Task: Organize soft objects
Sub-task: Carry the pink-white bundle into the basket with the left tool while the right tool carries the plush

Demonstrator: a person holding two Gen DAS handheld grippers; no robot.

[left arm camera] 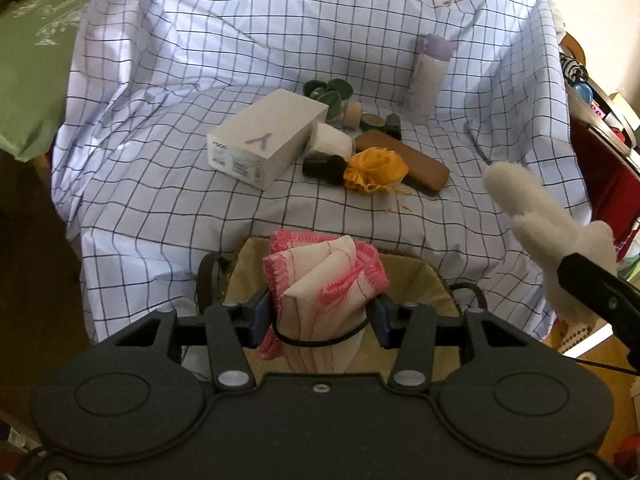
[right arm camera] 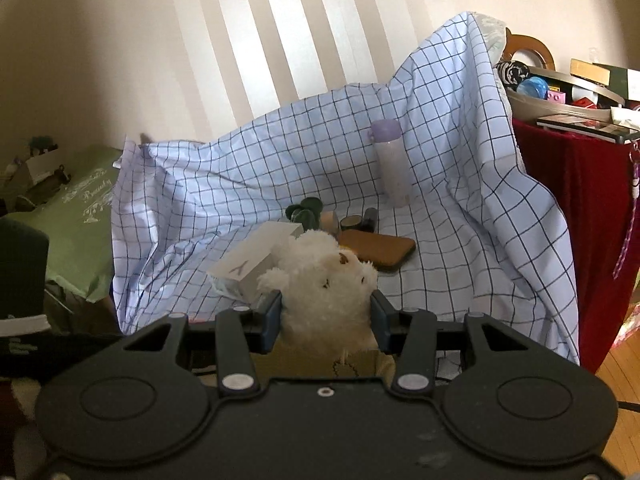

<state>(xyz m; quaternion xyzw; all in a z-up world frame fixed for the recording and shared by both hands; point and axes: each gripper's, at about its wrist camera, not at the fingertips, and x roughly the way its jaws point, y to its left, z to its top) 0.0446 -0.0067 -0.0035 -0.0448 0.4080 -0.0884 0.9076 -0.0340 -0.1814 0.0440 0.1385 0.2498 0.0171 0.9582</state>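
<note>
In the left wrist view my left gripper is shut on a folded pink-and-white cloth. It hangs over a woven basket with a tan lining at the near edge of the checked sheet. At the right of that view a white plush toy juts out from a black finger of the right gripper. In the right wrist view my right gripper is shut on the same plush toy, with the tan lining just below it. A yellow drawstring pouch lies on the sheet.
On the sheet lie a white box, a brown case, a white folded pad, green bowls, small jars and a tall purple-capped bottle. A green cushion sits left; a red-draped table stands right.
</note>
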